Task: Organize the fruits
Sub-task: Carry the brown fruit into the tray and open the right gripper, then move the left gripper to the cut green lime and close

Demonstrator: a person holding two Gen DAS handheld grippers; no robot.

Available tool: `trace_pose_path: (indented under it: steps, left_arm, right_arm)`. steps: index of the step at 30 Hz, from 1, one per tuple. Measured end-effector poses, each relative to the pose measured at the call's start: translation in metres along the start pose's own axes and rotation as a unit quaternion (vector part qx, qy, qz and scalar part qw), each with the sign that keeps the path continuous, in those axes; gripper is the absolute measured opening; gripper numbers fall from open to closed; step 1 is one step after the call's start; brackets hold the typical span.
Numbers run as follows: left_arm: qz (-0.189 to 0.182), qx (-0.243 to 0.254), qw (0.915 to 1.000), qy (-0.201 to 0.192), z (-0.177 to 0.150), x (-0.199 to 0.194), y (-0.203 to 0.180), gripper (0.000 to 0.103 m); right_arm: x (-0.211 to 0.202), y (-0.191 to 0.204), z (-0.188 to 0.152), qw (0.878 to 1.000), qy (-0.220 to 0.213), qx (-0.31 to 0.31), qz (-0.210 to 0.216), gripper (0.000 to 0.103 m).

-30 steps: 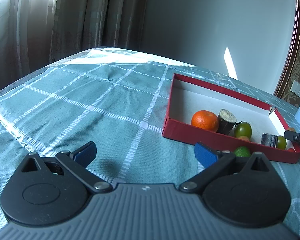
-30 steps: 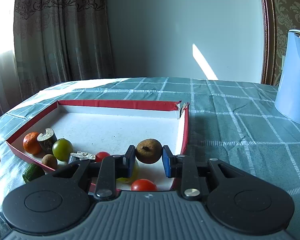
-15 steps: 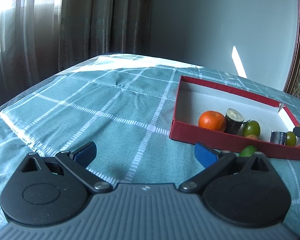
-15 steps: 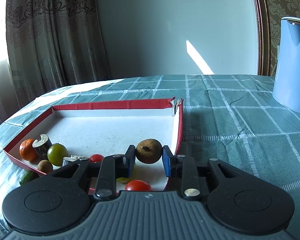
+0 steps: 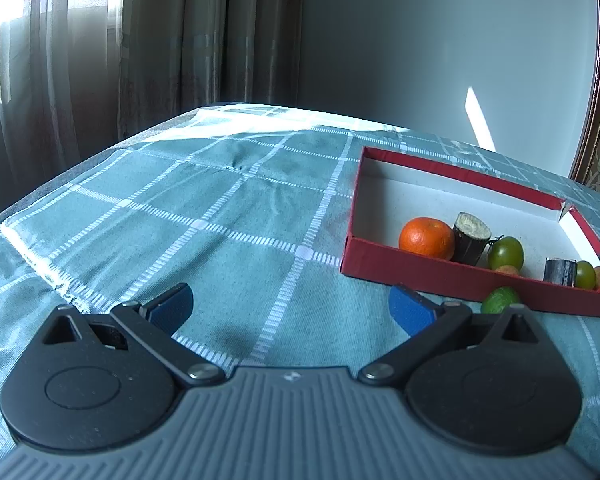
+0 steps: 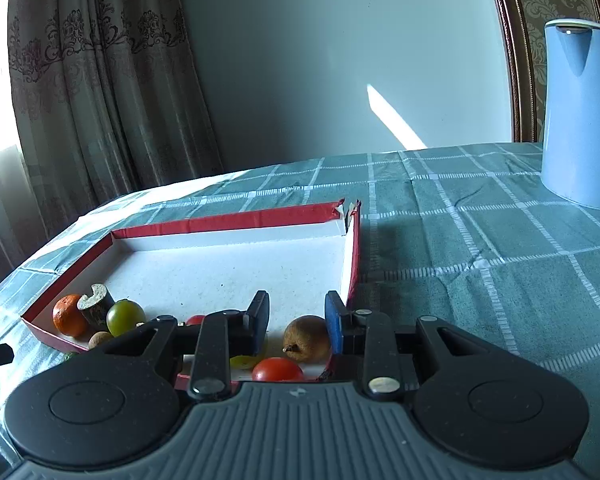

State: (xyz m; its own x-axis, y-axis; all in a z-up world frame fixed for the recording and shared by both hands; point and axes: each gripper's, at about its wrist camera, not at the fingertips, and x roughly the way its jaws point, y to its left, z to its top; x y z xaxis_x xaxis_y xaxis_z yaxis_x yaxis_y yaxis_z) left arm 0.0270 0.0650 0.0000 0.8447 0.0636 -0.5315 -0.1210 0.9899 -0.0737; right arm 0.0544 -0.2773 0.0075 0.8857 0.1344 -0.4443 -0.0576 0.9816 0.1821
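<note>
Over the near edge of the red box (image 6: pixel 236 222), right tool (image 6: pixel 297 320) now spread, pads clear; a second ago they pinched the brown fruit (image 6: pixel 306 338). That fruit lies on the box floor, apparently released, beside a red tomato (image 6: pixel 278 369). Farther left in the box: green tomato (image 6: pixel 125 316), cut stalk piece (image 6: pixel 96 305), orange (image 6: pixel 67 314). Left tool (image 5: pixel 290 308) wide open, empty, above the tabletop (image 5: pixel 220 220). One lime (image 5: pixel 500 299) remains outside the box wall; likely next pick.

No readable text, label or number shows anywhere
</note>
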Motion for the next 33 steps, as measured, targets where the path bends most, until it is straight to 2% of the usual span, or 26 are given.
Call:
trace_pose_path:
  steps: [5,6,7,8,9,10,13,16,21,27,29,31,33]
  left_arm:
    - [-0.009,0.003,0.9999,0.009,0.001,0.001,-0.002,0.103]
    - [-0.004,0.01,0.9999,0.005,0.001,0.0,-0.005,0.103]
    - [-0.001,0.019,0.9998,-0.001,0.0,-0.003,-0.009,0.103]
    - [-0.003,0.023,0.9997,-0.006,0.0,-0.005,-0.013,0.103]
    - [-0.014,0.028,0.9994,-0.012,-0.001,-0.01,-0.018,0.103]
    - [-0.028,0.031,0.999,-0.015,-0.002,-0.013,-0.024,0.103]
    - [-0.052,0.049,0.9973,-0.019,-0.005,-0.02,-0.05,0.103]
    - [-0.066,0.079,0.9945,-0.016,-0.008,-0.021,-0.077,0.103]
    - [-0.049,0.124,0.991,-0.012,-0.011,-0.011,-0.115,0.103]
    - [-0.028,0.125,0.9917,0.015,-0.008,0.006,-0.127,0.103]
    - [-0.023,0.128,0.9913,0.022,-0.008,0.01,-0.131,0.098]
    - [-0.024,0.135,0.9899,0.036,-0.009,0.016,-0.134,0.087]
    - [-0.025,0.134,0.99,0.036,-0.009,0.017,-0.134,0.086]
  right_arm:
    - [-0.026,0.007,-0.011,1.0,-0.007,-0.008,0.004,0.03]
    - [-0.033,0.01,-0.015,1.0,-0.008,-0.014,0.008,0.034]
    - [-0.038,0.012,-0.019,1.0,-0.008,-0.017,0.01,0.046]
    - [-0.045,0.013,-0.024,1.0,-0.012,-0.016,0.013,0.052]
    - [-0.052,0.014,-0.027,1.0,-0.019,-0.014,0.018,0.062]
    - [-0.059,0.013,-0.03,0.999,-0.025,-0.011,0.024,0.064]
    - [-0.071,0.015,-0.036,0.999,-0.036,-0.007,0.028,0.064]
    - [-0.072,0.012,-0.037,0.999,-0.029,0.008,0.036,0.064]
    - [-0.066,0.003,-0.038,0.998,-0.011,0.038,0.044,0.069]
    - [-0.061,-0.003,-0.039,0.997,0.002,0.059,0.054,0.069]
    - [-0.062,-0.003,-0.04,0.997,0.001,0.059,0.056,0.069]
    - [-0.062,-0.002,-0.04,0.997,0.001,0.058,0.056,0.069]
    - [-0.062,-0.002,-0.04,0.997,0.0,0.058,0.057,0.069]
